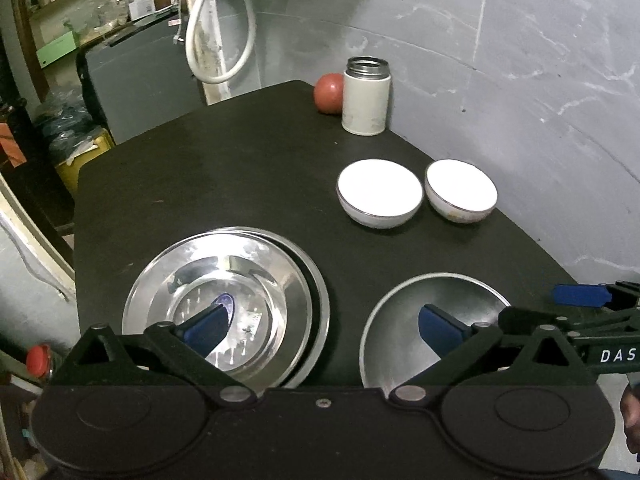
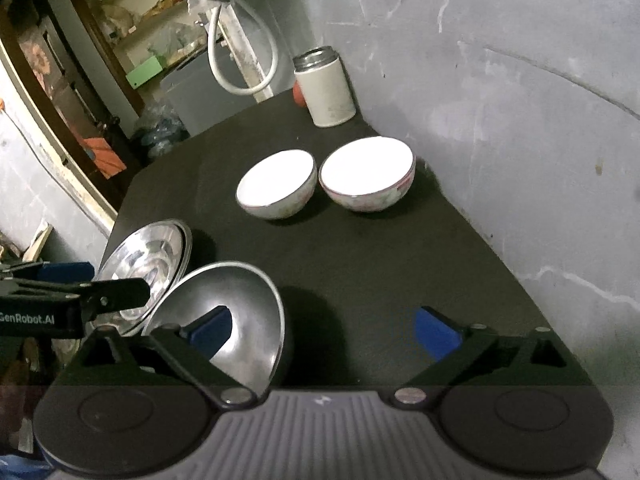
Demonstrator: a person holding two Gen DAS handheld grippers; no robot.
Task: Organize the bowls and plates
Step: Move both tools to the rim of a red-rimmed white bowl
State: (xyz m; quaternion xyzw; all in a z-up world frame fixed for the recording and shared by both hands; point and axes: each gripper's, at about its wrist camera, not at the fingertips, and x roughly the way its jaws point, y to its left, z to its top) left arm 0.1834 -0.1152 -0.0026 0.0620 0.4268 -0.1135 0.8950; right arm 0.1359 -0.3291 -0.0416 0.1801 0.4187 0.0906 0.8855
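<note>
Black tabletop (image 1: 240, 168): stacked steel plates (image 1: 224, 304), one steel bowl (image 1: 432, 320), two white bowls (image 2: 276, 184). Left gripper (image 1: 324, 324) and right gripper (image 2: 324, 328) are spread, empty. Bowl stacking is judged next.

Glossy steel plates (image 1: 224, 304); glazed white bowls (image 1: 379, 194); matt black tabletop (image 1: 224, 168); rough grey wall (image 1: 520, 80)

The tomato (image 1: 329, 92) at the table's far corner is partly hidden behind the flask (image 1: 366, 98); in the right wrist view only a sliver shows. The steel bowl (image 2: 228, 320) covers the near rim of the stacked steel plates (image 2: 148, 256). Shelf contents (image 1: 92, 12) beyond the table are blurred, unidentifiable.
</note>
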